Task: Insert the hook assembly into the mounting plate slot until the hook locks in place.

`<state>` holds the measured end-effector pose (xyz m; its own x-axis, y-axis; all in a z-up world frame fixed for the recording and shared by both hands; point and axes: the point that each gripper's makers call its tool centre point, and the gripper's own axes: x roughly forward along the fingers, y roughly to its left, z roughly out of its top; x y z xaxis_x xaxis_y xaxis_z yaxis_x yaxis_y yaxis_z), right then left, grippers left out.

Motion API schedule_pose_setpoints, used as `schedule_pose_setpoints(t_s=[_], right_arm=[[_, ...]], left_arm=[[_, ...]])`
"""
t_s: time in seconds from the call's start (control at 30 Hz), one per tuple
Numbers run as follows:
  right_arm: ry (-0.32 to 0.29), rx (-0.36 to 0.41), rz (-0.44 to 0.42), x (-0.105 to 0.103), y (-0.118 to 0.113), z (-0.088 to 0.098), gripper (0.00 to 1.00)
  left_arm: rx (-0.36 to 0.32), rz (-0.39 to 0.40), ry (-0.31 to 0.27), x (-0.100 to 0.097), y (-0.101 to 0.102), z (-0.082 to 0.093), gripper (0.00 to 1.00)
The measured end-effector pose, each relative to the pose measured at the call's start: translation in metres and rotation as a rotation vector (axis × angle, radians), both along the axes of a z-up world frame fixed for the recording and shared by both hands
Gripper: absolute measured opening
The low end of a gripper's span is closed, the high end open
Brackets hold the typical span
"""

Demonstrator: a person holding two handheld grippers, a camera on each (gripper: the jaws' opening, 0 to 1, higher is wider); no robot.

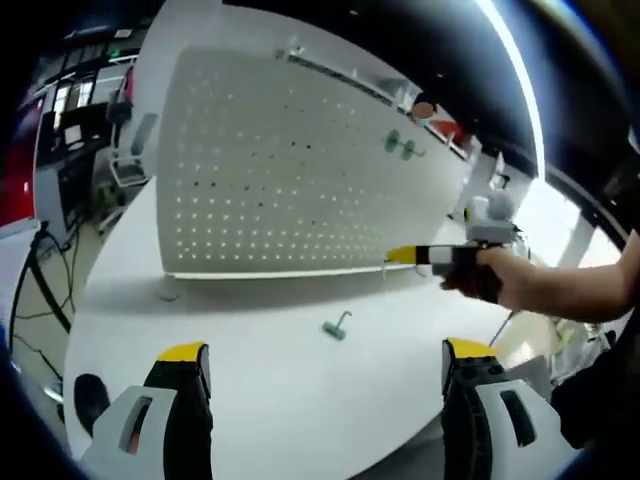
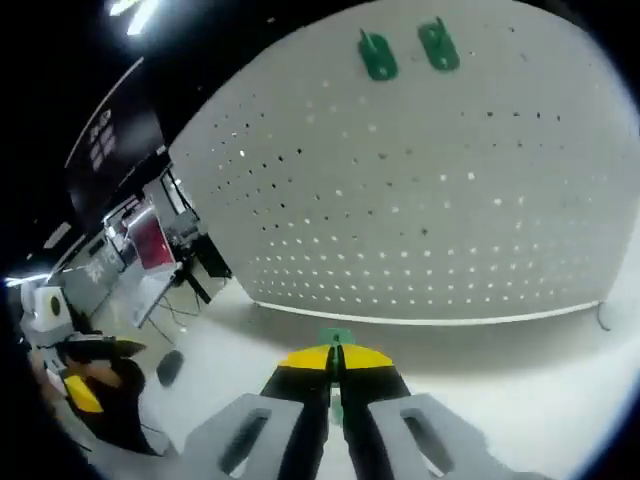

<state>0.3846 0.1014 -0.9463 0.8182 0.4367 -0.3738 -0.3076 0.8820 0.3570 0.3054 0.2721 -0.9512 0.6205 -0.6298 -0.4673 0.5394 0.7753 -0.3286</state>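
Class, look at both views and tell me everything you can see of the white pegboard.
The pegboard is a large white panel, upright on the white table, pierced by regular rows of small holes. It looks like painted metal or plastic. Two green hooks hang side by side near its top. Its bottom edge meets the tabletop. The right gripper, shut on a green hook, points at it without touching.

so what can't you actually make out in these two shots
- Right gripper, right gripper view: jaws shut on a green hook; its shape is hidden between the yellow tips.
- Two green hooks on the pegboard, left gripper view: too small to tell whether they are locked.
- Loose hook on the table: small and blurred.
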Motion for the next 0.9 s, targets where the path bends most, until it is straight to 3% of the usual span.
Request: schedule_pose_setpoints(t_s=[0.07,0.13,0.37,0.67,0.9], right_arm=[[-0.032,-0.003,0.025,-0.007,0.010,0.013,0.00],[-0.073,0.053,0.053,-0.017,0.027,0.032,0.00],[-0.125,0.127,0.117,-0.046,0.071,0.062,0.00],[-0.157,0.147,0.202,-0.066,0.110,0.074,0.00],[-0.164,0.136,0.246,-0.074,0.127,0.073,0.00]], left_arm=[[0.003,-0.006,-0.001,0.003,-0.005,0.003,0.94],[-0.002,-0.006,-0.004,0.006,-0.009,0.007,0.92],[-0.037,-0.020,-0.017,0.015,-0.030,0.023,0.81],[-0.088,-0.051,-0.023,0.012,-0.043,0.033,0.57],[-0.105,-0.057,-0.044,0.010,-0.044,0.041,0.36]])
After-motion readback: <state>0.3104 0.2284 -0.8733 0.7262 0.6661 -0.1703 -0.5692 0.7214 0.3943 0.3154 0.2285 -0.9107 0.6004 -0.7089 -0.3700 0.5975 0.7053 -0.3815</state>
